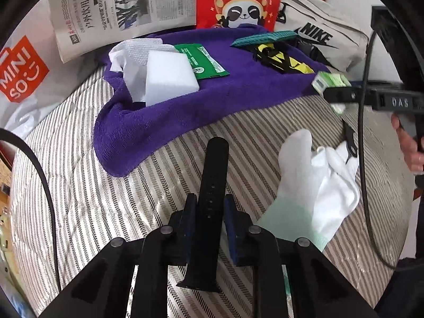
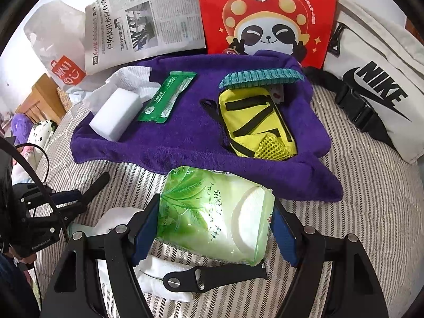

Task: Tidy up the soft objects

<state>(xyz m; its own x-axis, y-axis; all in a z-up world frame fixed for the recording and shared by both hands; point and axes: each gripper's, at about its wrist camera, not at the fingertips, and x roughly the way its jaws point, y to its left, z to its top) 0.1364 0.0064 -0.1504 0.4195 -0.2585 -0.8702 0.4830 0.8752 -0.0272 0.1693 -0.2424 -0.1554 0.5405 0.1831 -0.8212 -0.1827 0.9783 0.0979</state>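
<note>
A purple towel (image 1: pixel 169 111) lies on the striped bed and shows in the right wrist view too (image 2: pixel 185 143). On it sit a white sponge block (image 2: pixel 115 116), crumpled white tissue (image 2: pixel 127 82), a green sachet (image 2: pixel 167 96), a yellow pouch (image 2: pixel 254 122) and a teal knitted piece (image 2: pixel 259 75). My left gripper (image 1: pixel 209 209) is shut on a black watch strap (image 1: pixel 212 185). My right gripper (image 2: pixel 214 228) is shut on a green tissue pack (image 2: pixel 212 212), held above the bed just before the towel's front edge. A white and mint sock (image 1: pixel 312 185) lies right of the left gripper.
A second black strap piece (image 2: pixel 214 277) lies on white cloth under the right gripper. Behind the towel stand a newspaper (image 2: pixel 143 23), a red panda bag (image 2: pixel 265 18), a white Nike bag (image 2: pixel 376 84) and a Miniso bag (image 1: pixel 21 71). Cables (image 1: pixel 363 132) hang at right.
</note>
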